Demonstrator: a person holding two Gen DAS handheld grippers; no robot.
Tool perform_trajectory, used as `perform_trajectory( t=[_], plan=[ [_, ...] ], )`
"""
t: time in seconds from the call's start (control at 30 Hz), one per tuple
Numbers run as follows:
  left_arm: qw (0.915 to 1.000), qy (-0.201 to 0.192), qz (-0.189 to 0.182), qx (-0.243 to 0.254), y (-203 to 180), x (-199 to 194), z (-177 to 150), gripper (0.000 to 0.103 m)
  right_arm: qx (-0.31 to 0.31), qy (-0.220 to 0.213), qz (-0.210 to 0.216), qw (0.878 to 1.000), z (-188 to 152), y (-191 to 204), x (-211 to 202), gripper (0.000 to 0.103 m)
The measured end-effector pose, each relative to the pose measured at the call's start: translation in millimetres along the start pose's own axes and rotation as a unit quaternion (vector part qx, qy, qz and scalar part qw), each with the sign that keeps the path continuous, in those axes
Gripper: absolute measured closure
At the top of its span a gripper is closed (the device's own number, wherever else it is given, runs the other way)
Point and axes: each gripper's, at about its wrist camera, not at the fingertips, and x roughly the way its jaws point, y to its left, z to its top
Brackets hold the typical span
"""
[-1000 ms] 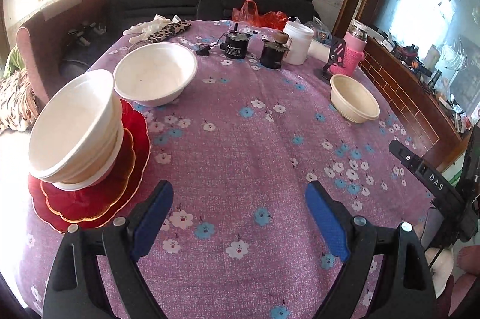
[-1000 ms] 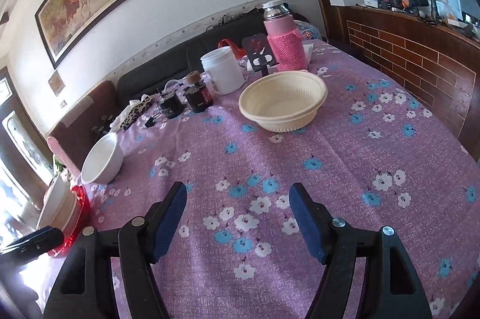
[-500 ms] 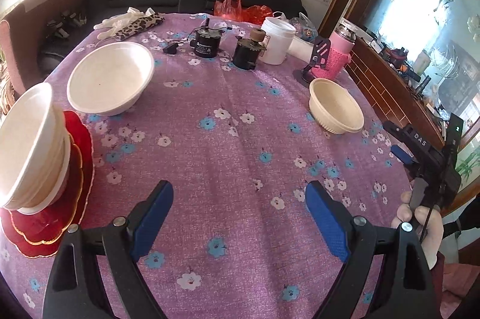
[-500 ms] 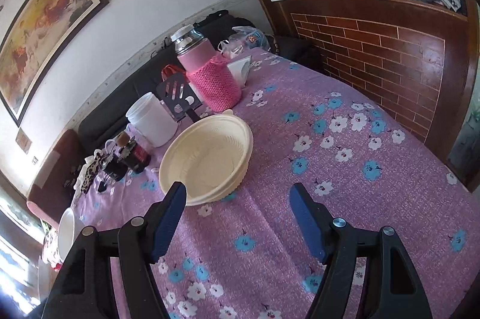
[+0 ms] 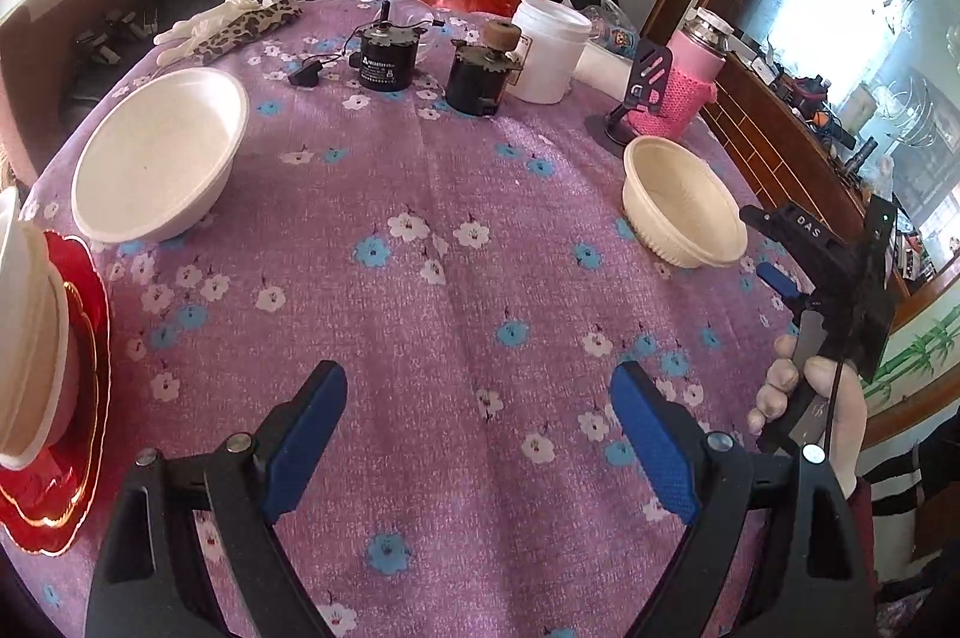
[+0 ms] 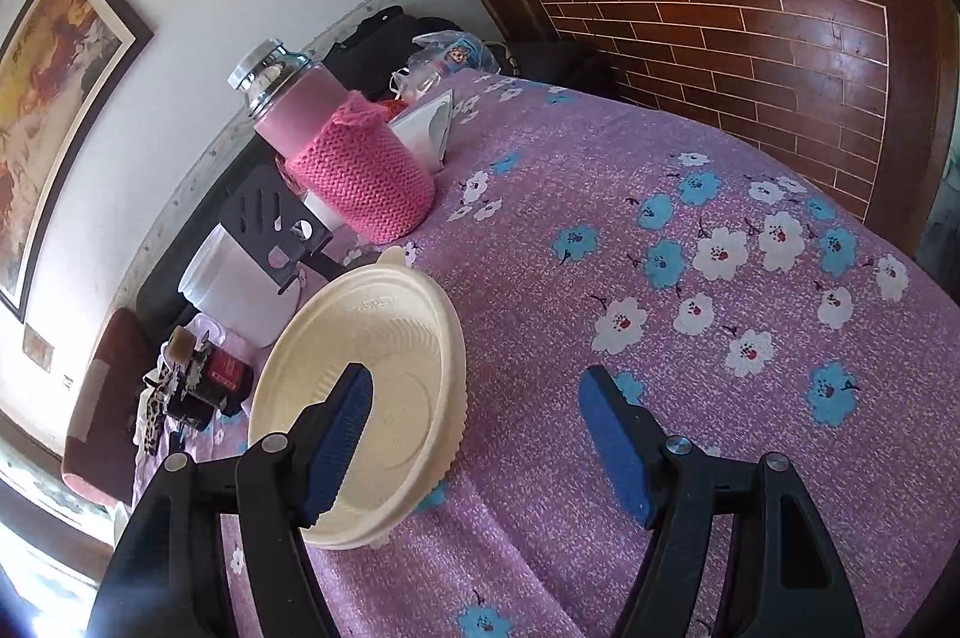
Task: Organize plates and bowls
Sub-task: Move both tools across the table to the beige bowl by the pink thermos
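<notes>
Bowl (image 6: pixel 384 374) straddled by right fingers (image 6: pixel 342 434) (spread, not gripping).

Two downward-tilted wrist views, both over the cream bowl (image 5: pixel 684 212) (image 6: pixel 384 398).

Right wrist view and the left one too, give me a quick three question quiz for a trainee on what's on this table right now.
1. True or false: the right gripper is shut on the cream bowl.
2. Multiple choice: what sits on the red plates at the left edge? A) stacked white bowls B) a pink bottle C) a glove
3. Fill in: the pink bottle wears a knitted ____.

Key
1. False: its jaws stand open, one finger over the bowl, the rim between them.
2. A
3. sleeve
</notes>
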Motion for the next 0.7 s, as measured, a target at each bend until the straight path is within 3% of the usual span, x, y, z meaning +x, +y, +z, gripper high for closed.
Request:
perform_trajectory(
  t=[0.17, 0.43, 0.7],
  plan=[
    [0.9996, -0.004, -0.019, -0.018, -10.7, 26.2, 34.6, 0.014, -0.006, 0.017, 0.013, 1.000, 0.6, -1.0, 13.1, 0.028],
    [0.9974, 0.023, -0.068, -0.012, -69.1, 104.4, 83.5, 0.014, -0.025, 0.047, 0.027, 0.998, 0.5, -0.1, 32.3, 0.028],
    [0.9981, 0.040, -0.045, 0.010, -109.4, 165.1, 110.7, 0.014, -0.064, 0.043, 0.012, 0.997, -1.5, 9.4, 33.6, 0.030]
  ],
)
